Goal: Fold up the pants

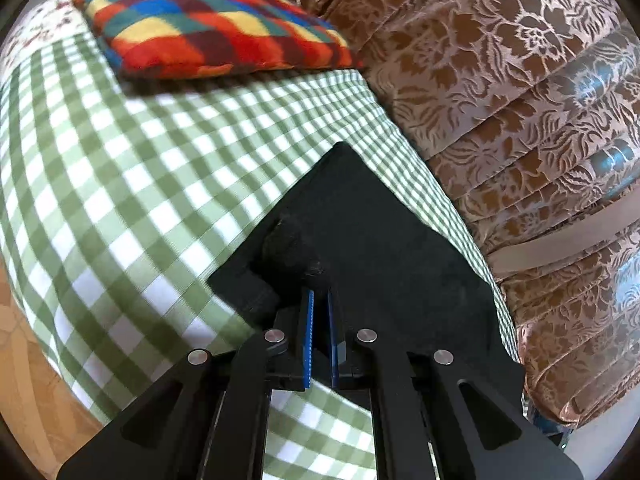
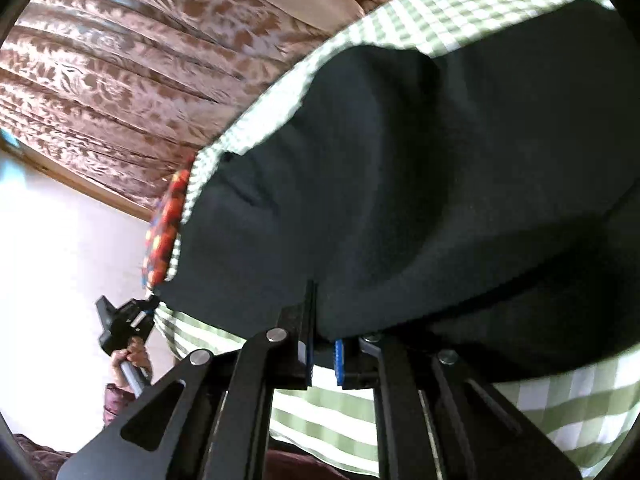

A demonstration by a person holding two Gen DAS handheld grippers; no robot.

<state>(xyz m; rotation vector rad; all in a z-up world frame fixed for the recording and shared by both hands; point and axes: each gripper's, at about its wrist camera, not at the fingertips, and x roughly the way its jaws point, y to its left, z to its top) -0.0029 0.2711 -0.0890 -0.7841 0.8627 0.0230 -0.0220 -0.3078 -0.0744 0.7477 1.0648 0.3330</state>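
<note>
Black pants (image 1: pixel 384 236) lie on a green-and-white checked sheet (image 1: pixel 132 168). In the left wrist view my left gripper (image 1: pixel 320 292) is shut on a bunched near edge of the pants, the blue pads pinching the cloth. The right wrist view shows the pants (image 2: pixel 440 180) spread wide and lifted at the near edge, where my right gripper (image 2: pixel 322 320) is shut on the fabric. The left gripper (image 2: pixel 150 304) appears far off at the left, pinching the pants' other corner, with a hand (image 2: pixel 130 356) on its handle.
A multicoloured plaid cushion (image 1: pixel 208 20) rests on the sheet beyond the pants. A brown floral curtain (image 1: pixel 520 100) hangs close along the right of the bed. Wooden floor (image 1: pixel 24 344) shows at the lower left. A bright white wall (image 2: pixel 60 260) fills the right wrist view's left side.
</note>
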